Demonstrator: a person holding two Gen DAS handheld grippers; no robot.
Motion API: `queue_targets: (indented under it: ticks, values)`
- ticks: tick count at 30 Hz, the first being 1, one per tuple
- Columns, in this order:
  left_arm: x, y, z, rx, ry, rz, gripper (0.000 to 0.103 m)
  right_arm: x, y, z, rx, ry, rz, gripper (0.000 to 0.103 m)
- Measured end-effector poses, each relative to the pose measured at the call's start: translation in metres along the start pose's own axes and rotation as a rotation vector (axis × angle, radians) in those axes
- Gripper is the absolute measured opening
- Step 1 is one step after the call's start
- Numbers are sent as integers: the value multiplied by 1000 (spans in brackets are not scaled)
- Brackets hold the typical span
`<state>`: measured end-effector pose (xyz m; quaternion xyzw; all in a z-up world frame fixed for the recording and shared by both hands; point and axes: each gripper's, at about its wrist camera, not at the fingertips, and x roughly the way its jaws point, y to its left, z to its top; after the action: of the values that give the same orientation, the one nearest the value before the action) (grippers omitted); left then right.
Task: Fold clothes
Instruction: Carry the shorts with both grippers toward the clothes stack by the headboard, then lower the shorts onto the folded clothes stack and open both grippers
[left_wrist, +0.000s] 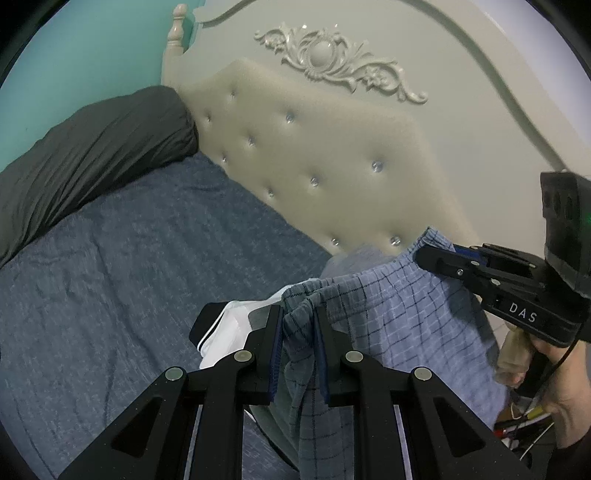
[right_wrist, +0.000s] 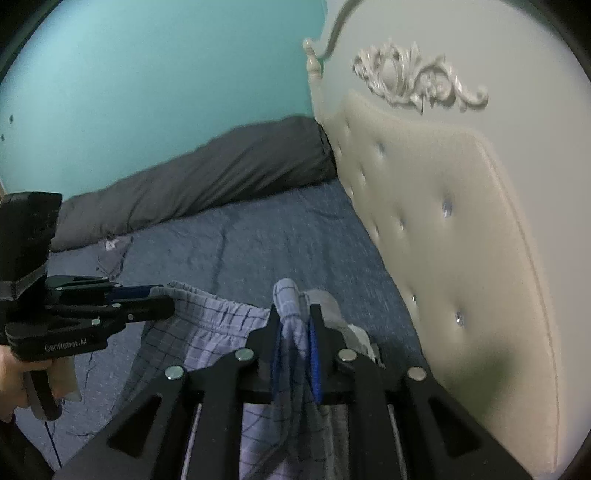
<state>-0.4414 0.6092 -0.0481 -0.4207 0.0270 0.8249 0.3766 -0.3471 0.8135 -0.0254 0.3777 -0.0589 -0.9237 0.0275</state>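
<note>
Plainly clamped: left gripper (left_wrist: 298, 321), jaws closed on a bunched edge of blue checked shorts (left_wrist: 402, 310), cloth pinched between the blue pads and hanging below. Likewise right gripper (right_wrist: 294, 320), jaws closed on another gathered bit of the same waistband, fabric poking up above the fingertips. Shorts stretched between the two grippers, held above the blue bedspread (left_wrist: 122, 266), sagging in the middle. Seen from the left wrist: right gripper at 3 o'clock, pinching the shorts' far corner, hand (left_wrist: 554, 373) on its handle at 4 o'clock. Seen from the right wrist: left gripper at 9 o'clock, hand (right_wrist: 14, 373) below it at 8 o'clock. White garment with dark trim (left_wrist: 229, 332) lying on the bedspread just behind the left fingers. Grey pillow (right_wrist: 207, 177) at 11 o'clock against the teal wall (right_wrist: 147, 74); cream tufted headboard (right_wrist: 443, 229) at 2 o'clock, close beside the shorts.
</note>
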Motion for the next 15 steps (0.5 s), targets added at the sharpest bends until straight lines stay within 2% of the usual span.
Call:
queue_targets:
  ticks: [2,5,7,9,15]
  values:
    - [10,1,-2,-9,18,5,19,1,-5,-1,15,14,-17,23]
    - [18,3,-7,-14,38,15,26,4,-12,-1,38,36,-43,30]
    - [13,7,-10,-25,26,22,38,-14,-20,-6,58,-4,-15,34]
    - [5,13,-12,-42,14,23,44,-28,-29,-9,87,-28,27,36]
    - [-22,17,-29,-42,5,21,45,-75,-39,-45,139,-66,116,37]
